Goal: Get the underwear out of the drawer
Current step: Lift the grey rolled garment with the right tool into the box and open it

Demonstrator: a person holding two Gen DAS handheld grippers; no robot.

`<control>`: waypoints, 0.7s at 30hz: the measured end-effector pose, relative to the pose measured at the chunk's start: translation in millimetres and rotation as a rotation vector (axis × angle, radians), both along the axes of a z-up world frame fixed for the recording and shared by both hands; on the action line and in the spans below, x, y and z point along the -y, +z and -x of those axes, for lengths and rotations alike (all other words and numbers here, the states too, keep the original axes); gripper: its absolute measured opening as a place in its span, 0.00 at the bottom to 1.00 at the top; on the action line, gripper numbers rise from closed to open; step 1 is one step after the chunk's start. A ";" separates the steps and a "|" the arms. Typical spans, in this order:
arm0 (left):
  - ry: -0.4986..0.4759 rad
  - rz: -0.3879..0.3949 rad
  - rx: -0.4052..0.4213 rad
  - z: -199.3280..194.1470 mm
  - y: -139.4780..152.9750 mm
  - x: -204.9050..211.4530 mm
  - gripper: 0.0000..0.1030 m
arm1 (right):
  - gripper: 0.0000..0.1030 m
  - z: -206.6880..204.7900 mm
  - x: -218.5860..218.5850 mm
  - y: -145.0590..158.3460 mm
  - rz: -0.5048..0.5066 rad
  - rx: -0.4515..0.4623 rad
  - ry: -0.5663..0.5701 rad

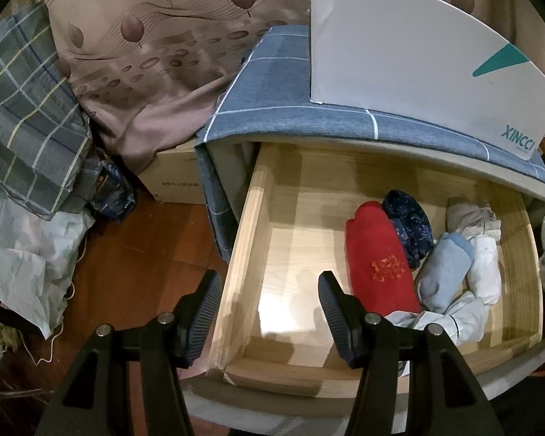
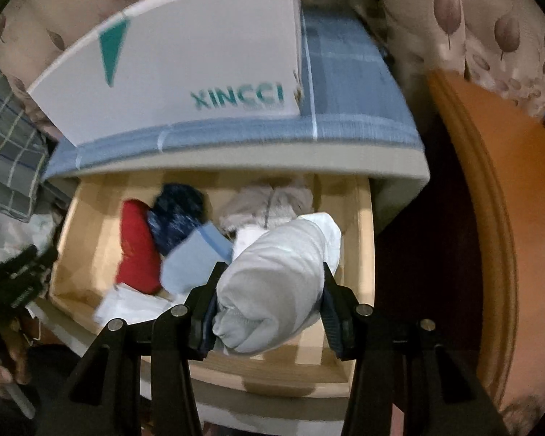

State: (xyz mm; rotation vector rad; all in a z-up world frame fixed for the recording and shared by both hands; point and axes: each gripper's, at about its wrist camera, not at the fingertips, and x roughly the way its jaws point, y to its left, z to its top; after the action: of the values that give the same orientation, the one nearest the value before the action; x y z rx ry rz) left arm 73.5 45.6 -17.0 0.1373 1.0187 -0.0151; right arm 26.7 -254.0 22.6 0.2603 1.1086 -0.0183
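- Right wrist view: your right gripper (image 2: 270, 290) is clamped on a rolled pale grey underwear (image 2: 272, 287), held above the open wooden drawer (image 2: 359, 225).
- Left wrist view: your left gripper (image 1: 269, 290) stands wide and empty over the drawer's left wall, beside the red roll (image 1: 378, 258).
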 end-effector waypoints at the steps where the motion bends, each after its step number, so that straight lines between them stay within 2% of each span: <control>1: 0.000 0.000 0.000 0.1 -0.1 -0.1 0.55 | 0.42 -0.7 -0.8 6.2 -0.002 0.011 0.003; 12: 0.003 -0.001 0.000 0.6 0.6 -1.3 0.55 | 0.43 -10.8 -3.6 87.6 0.009 0.164 0.027; 16: 0.008 0.006 0.000 0.0 1.5 -2.8 0.55 | 0.43 -27.5 -4.4 122.0 0.015 0.226 0.041; 21: 0.023 0.028 0.002 -1.0 2.1 -7.1 0.55 | 0.43 -57.4 -10.6 147.9 0.036 0.262 0.065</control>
State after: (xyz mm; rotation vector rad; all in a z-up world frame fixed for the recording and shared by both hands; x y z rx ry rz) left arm 74.5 52.7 -14.9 0.1006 1.0179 -0.0082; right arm 84.1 -243.4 170.5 0.1885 0.8545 0.0524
